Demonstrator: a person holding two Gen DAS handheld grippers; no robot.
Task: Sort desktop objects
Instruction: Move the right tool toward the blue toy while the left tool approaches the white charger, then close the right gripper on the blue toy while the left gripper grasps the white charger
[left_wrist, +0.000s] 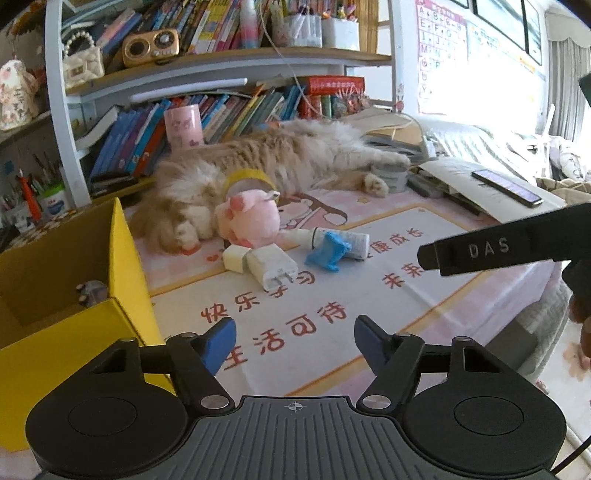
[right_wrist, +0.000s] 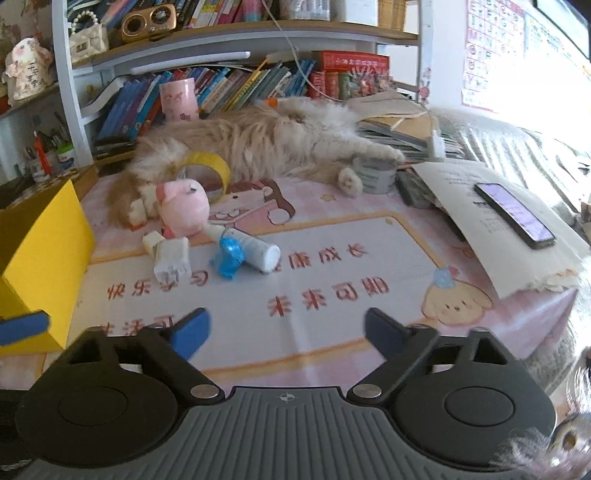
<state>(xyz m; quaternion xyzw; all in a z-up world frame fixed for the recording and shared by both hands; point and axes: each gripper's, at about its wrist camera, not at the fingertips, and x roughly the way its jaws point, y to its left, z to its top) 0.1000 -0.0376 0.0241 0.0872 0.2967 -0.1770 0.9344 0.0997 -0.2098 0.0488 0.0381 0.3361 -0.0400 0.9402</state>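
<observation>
- Progress: the sorting looks barely begun; the yellow box (left_wrist: 74, 295) at the left edge of the left wrist view holds one small grey-brown item (left_wrist: 91, 291) on its floor, too blurred to name; everything else that looks meant for sorting still lies on the desk mat (left_wrist: 369, 332).
- Left to do: a loose cluster sits in the middle of both views, just in front of a sleeping cat (left_wrist: 280, 155); it holds a pink plush toy (left_wrist: 251, 218), a white charger plug (left_wrist: 271, 267) with a cream-coloured block (left_wrist: 234, 258) touching it, a blue clip-like piece (left_wrist: 328, 253) and a white tube (left_wrist: 340, 238) lying on its side; a roll of yellow tape (left_wrist: 249, 181) stands on edge behind the plush, against the cat.
- Look of the things: the plush is soft and rounded; the plug is hard, with its prongs towards the camera; the tube lies across the blue piece, touching it.
- Left gripper (left_wrist: 295, 341): tongs apart with nothing between them, low in the frame, over bare mat, well short of the cluster.
- Right gripper (right_wrist: 288, 332): tongs likewise apart and empty, over the mat's printed characters; one of its arms enters the left wrist view from the right edge.
- A phone (right_wrist: 515, 216) lies on papers at the right, apart from the cluster; whether it belongs to the sorting I cannot tell.
</observation>
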